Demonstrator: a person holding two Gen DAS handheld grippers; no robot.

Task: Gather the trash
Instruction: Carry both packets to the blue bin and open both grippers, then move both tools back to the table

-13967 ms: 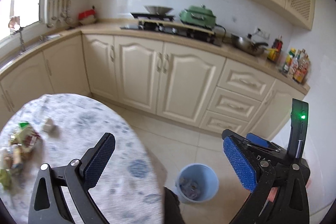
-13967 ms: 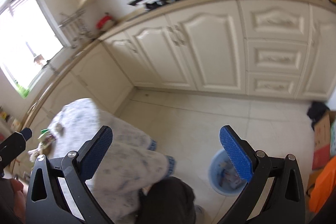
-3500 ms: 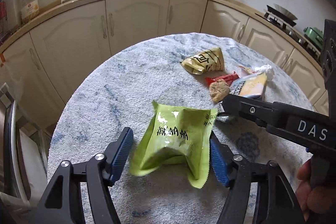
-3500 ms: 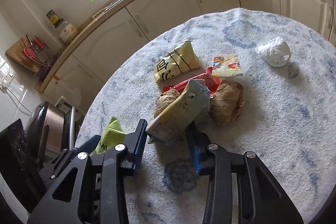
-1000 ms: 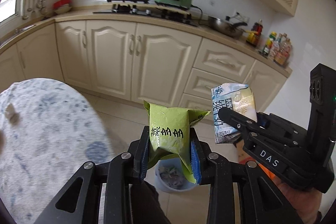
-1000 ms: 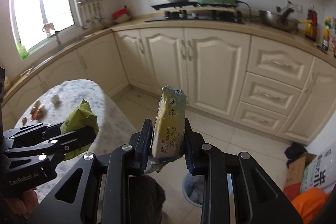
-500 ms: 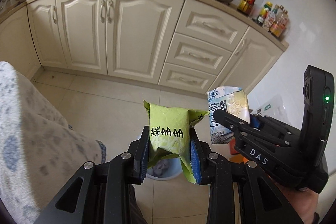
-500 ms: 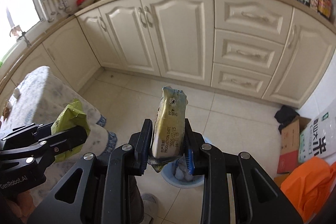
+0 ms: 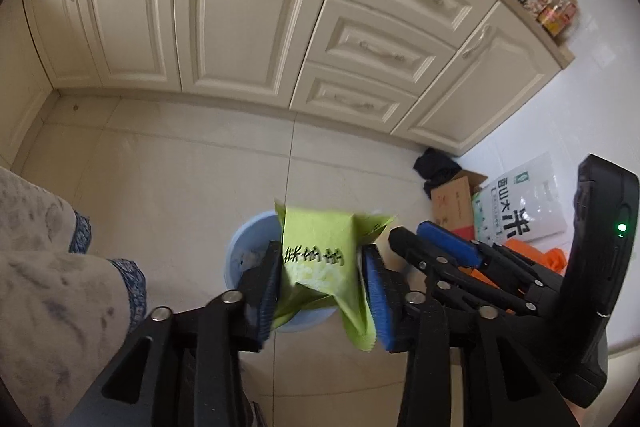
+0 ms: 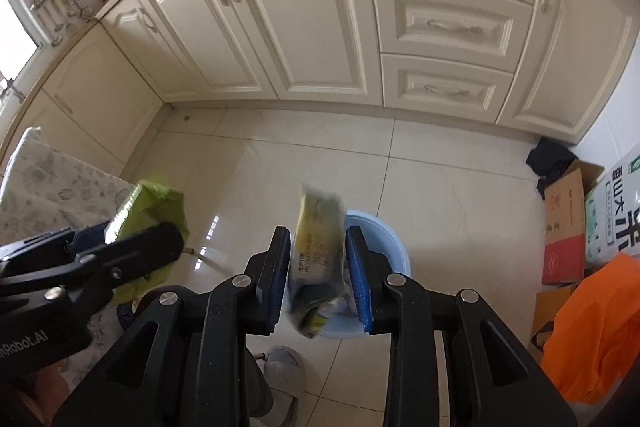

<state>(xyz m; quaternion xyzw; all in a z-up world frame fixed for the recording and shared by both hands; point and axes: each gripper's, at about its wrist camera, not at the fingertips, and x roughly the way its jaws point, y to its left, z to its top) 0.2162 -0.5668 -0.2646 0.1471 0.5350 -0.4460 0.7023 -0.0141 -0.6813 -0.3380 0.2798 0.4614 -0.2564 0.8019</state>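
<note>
My left gripper (image 9: pixel 322 281) holds a green snack wrapper (image 9: pixel 320 259) between its jaws, right over the light blue trash bin (image 9: pixel 248 247) on the floor. Its jaws stand a little wider than the wrapper. In the right wrist view, my right gripper (image 10: pixel 320 275) has its jaws parted around a blurred yellow-and-white packet (image 10: pixel 318 247), which hangs loose between the pads over the blue bin (image 10: pixel 390 255). The left gripper and the green wrapper (image 10: pixel 156 207) show at the left of that view.
Cream kitchen cabinets (image 9: pixel 240 11) run along the back. A cardboard box (image 9: pixel 452 203), a white rice bag (image 9: pixel 520 203) and an orange bag (image 10: pixel 596 323) lie on the floor at the right. The table with its patterned cloth (image 9: pixel 44 267) is at the left.
Both grippers have tilted down over the bin. The jaws of both have widened, and the packet in the right gripper is blurred and slipping down.
</note>
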